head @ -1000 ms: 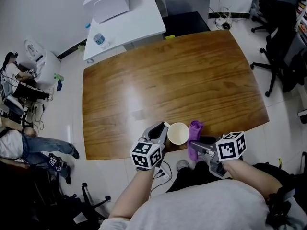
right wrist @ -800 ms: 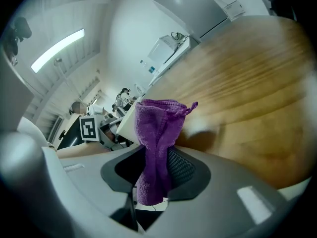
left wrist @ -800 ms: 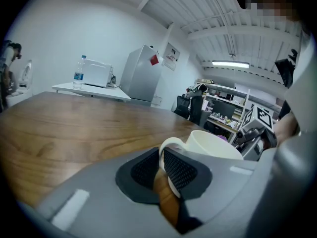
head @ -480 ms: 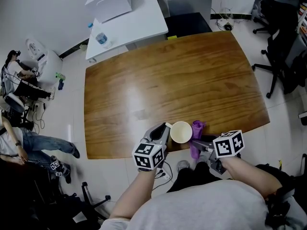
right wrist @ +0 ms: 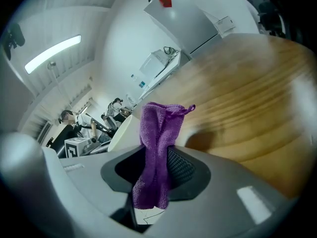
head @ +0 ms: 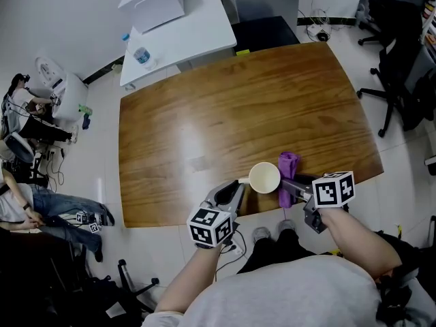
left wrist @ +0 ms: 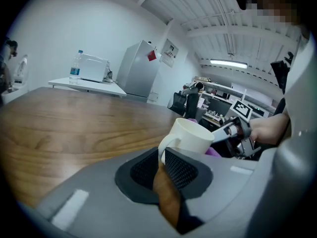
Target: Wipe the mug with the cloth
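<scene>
Cloth [right wrist: 158, 128] clamped in right claw [right wrist: 157, 168], just beside mug [head: 264, 178].

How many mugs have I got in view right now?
1. The white mug is at the wooden table's near edge, beside the purple cloth; none seems hidden.

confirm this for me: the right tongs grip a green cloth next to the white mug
Wrong colour: the cloth gripped in the right tongs is purple, not green, as the right gripper view shows. It is next to the white mug.
</scene>
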A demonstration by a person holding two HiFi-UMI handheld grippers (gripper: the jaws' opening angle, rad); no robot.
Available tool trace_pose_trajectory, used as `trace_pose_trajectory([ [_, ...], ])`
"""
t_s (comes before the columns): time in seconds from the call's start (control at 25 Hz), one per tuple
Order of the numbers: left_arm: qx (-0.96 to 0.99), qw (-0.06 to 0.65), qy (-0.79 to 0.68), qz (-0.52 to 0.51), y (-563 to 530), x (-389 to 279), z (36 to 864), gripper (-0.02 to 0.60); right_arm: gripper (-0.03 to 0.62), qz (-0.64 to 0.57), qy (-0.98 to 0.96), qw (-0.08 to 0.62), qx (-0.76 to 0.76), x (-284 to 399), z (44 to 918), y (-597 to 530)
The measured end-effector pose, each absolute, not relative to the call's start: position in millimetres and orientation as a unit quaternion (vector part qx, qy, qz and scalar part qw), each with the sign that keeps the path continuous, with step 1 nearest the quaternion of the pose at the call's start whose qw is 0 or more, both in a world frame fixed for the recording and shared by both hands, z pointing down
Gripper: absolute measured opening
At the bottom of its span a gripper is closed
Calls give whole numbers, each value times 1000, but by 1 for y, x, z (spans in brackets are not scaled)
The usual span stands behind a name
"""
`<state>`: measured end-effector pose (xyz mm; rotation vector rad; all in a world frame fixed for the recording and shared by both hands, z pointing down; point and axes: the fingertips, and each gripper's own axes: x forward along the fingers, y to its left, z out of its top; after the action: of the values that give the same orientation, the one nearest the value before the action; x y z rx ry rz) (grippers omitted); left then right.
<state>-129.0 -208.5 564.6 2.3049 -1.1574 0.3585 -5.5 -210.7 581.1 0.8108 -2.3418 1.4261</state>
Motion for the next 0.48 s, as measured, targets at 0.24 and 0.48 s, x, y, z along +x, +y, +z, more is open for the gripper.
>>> trace_pose_trajectory([
  [0.24, 862, 280, -403, 127, -191, -116, 564, 46, 133, 487, -809, 130, 301, 5, 581, -228],
  [0.48, 870, 277, -389, 124, -190, -115, 563, 46, 135, 499, -808, 80, 304, 15, 551, -223],
])
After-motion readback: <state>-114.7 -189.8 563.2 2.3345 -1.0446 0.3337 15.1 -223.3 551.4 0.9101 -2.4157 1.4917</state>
